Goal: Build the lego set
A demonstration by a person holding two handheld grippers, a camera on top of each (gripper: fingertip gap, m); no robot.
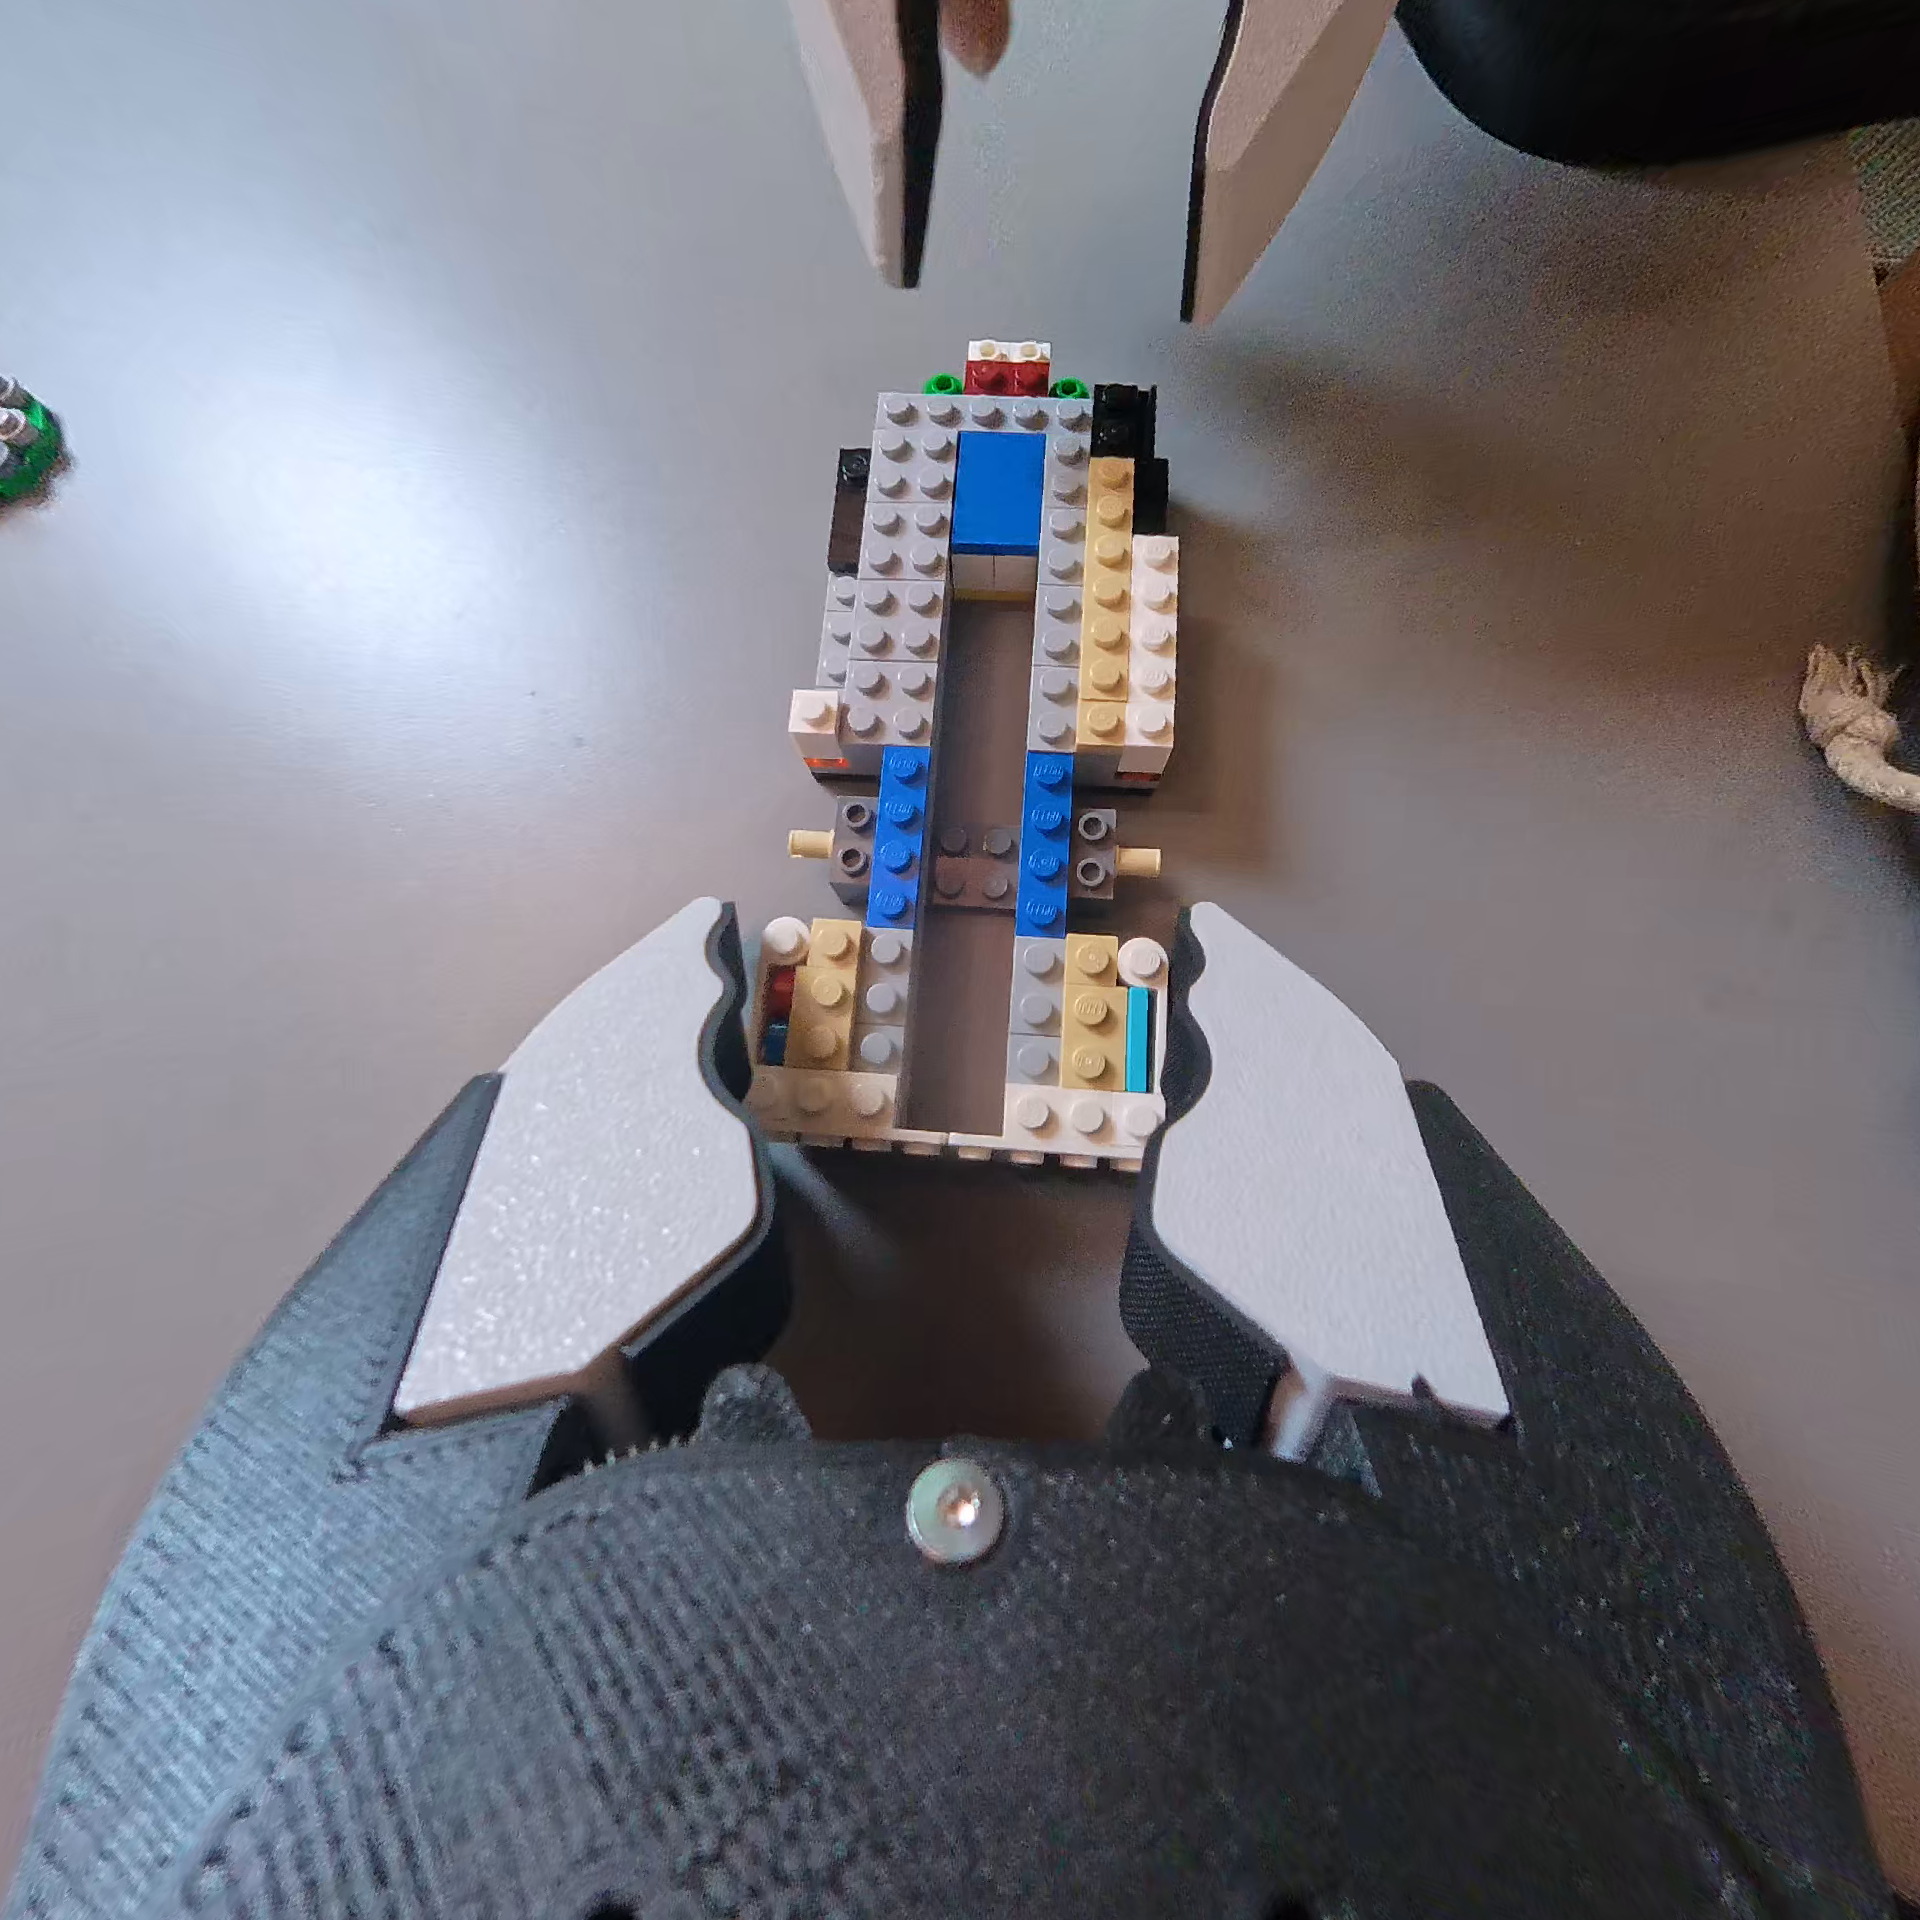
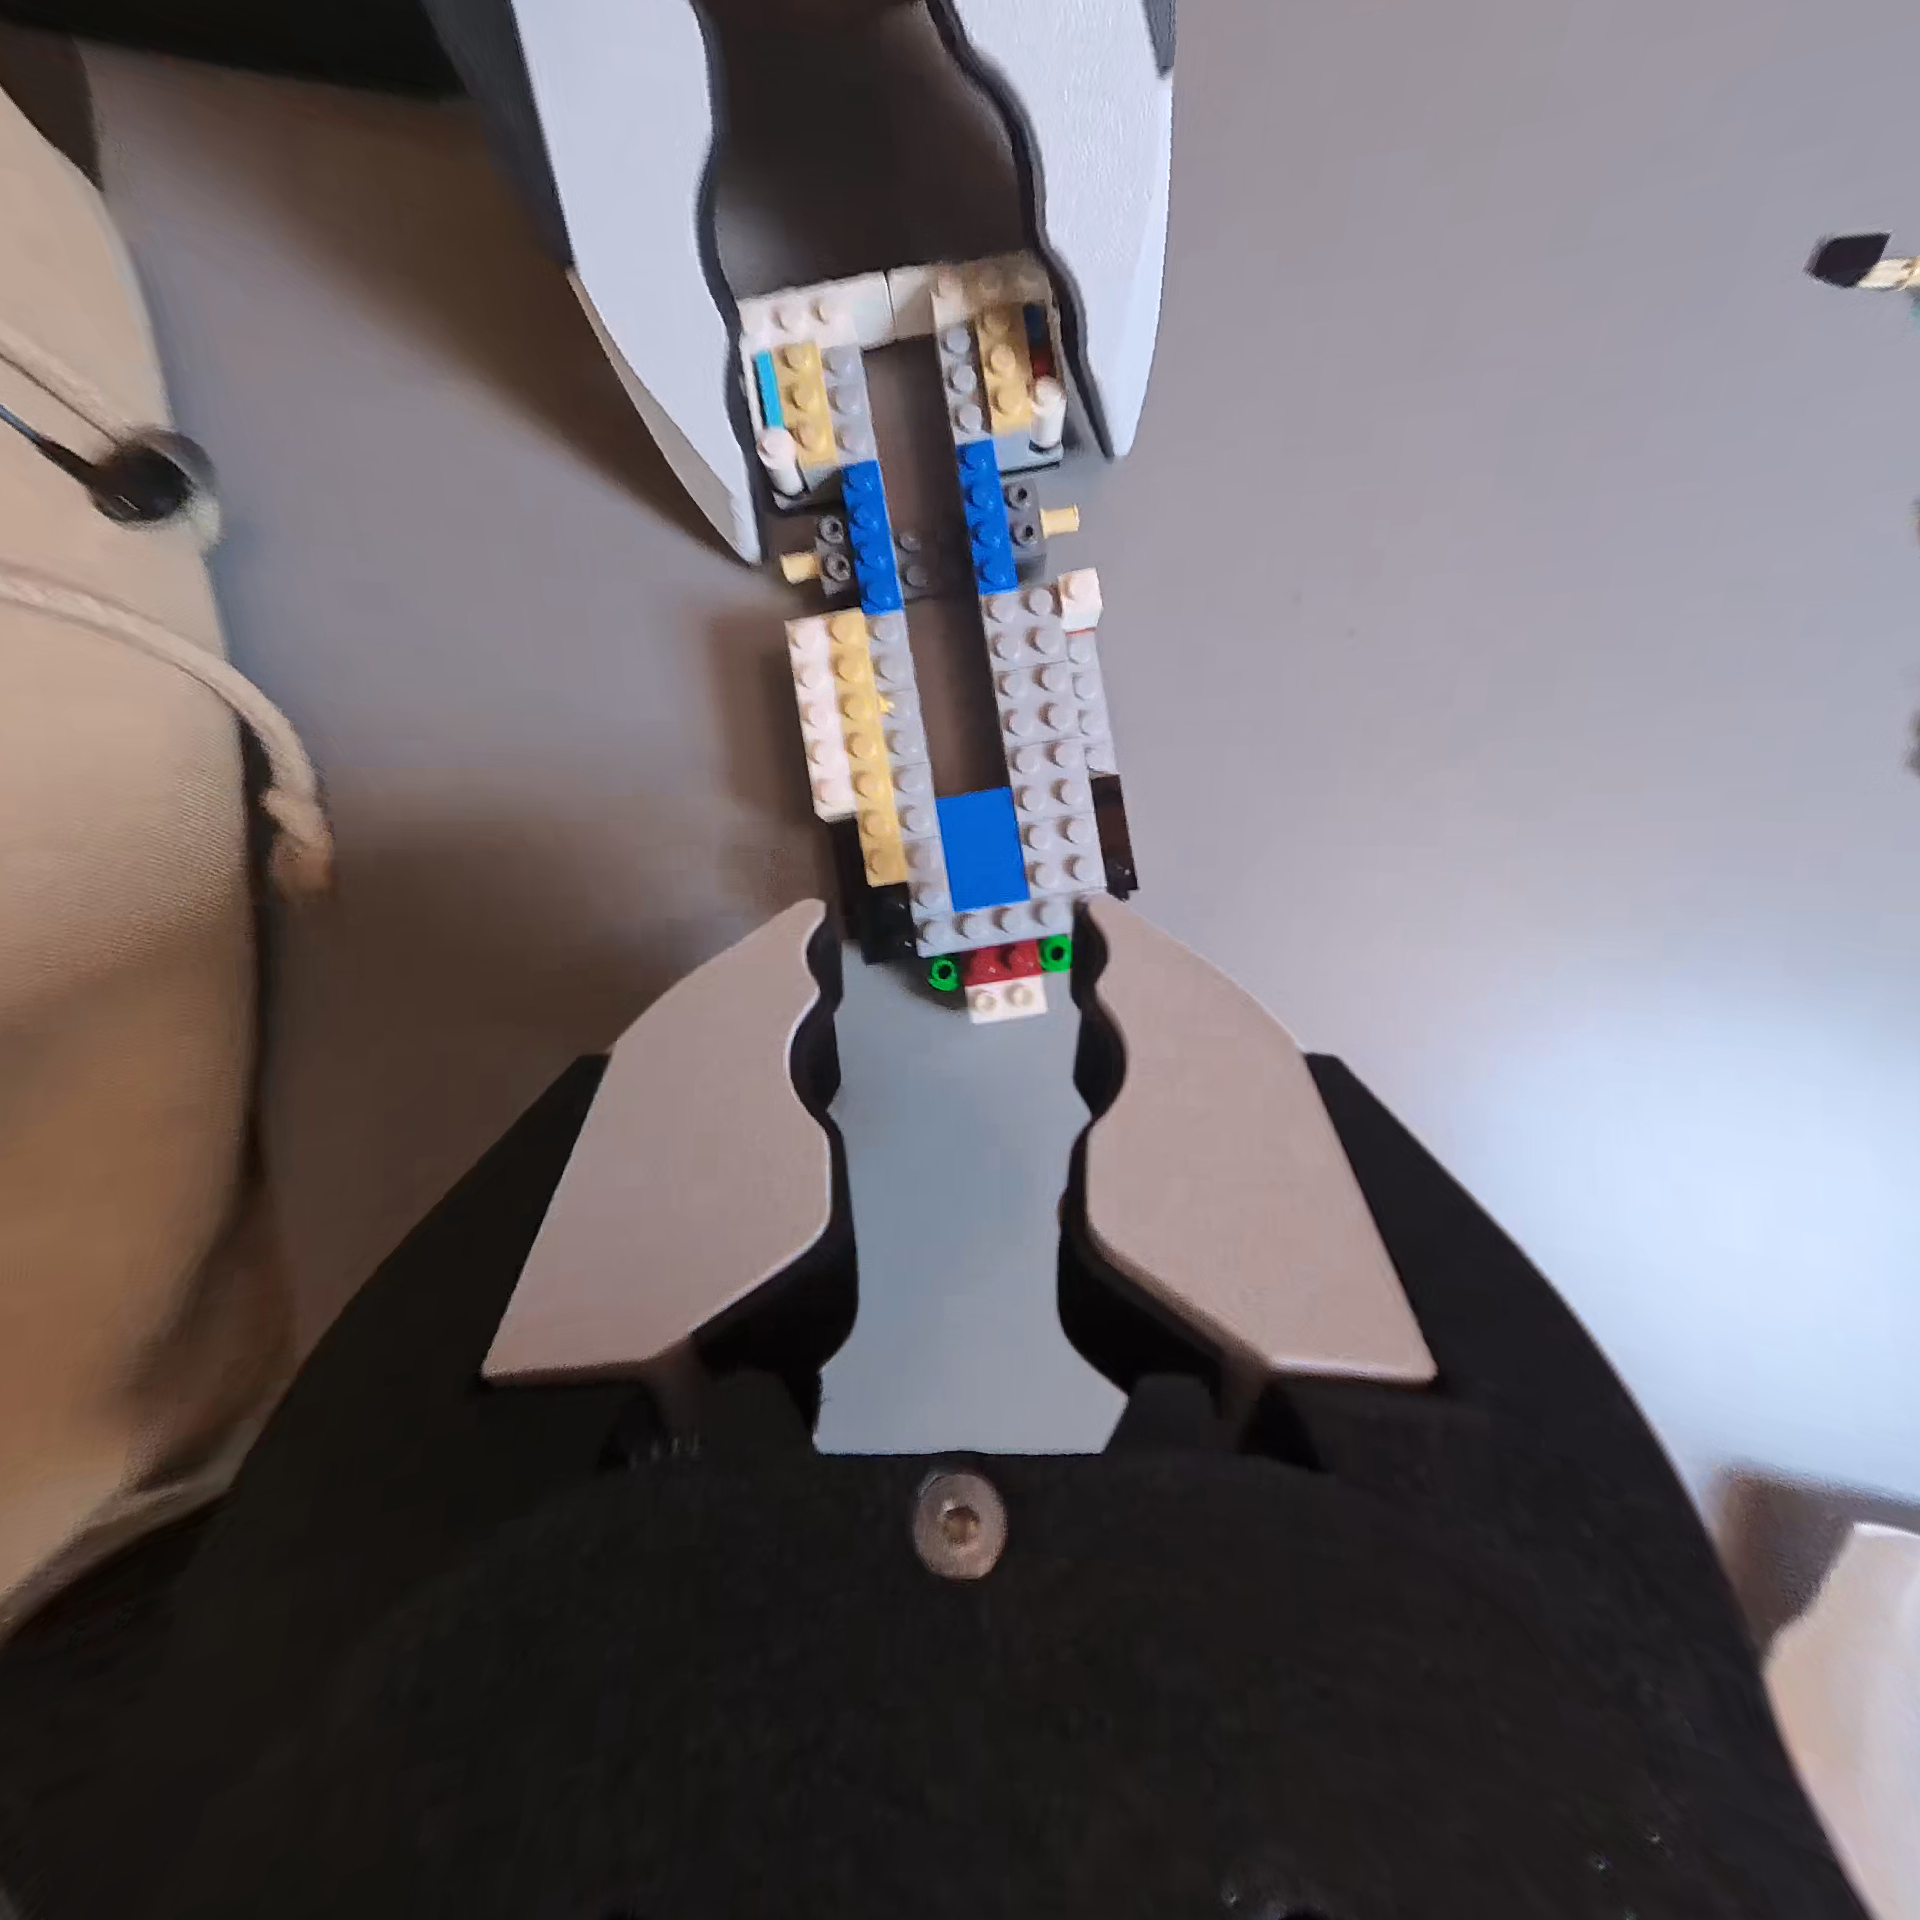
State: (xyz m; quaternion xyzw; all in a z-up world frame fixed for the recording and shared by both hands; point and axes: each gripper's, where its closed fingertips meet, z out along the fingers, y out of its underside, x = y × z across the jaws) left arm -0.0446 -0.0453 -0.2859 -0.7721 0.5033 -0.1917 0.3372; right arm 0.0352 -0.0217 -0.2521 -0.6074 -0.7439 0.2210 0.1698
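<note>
A long brick model (image 1: 904, 582) of grey, tan, white and blue bricks lies on the grey table (image 1: 416, 623). My left gripper (image 1: 956, 914) is closed on its near end, with a pad against each side wall. In the right wrist view the same model (image 2: 1039, 717) runs away from me, and the left gripper (image 2: 930, 499) clamps its far end. My right gripper (image 2: 958, 916) is open. Its fingertips stand on either side of the model's end with the red, white and green pieces (image 2: 1003, 977), and do not press on it. It also shows in the left wrist view (image 1: 1049, 296), just beyond the model.
A green round piece (image 1: 26, 447) lies at the table's left edge. A frayed cord end (image 1: 1860, 727) lies at the right. Beige fabric (image 2: 104, 727) fills the left of the right wrist view. A small dark and tan piece (image 2: 1860, 270) lies far right. The left gripper's tips are roughly 10 cm from the right gripper's.
</note>
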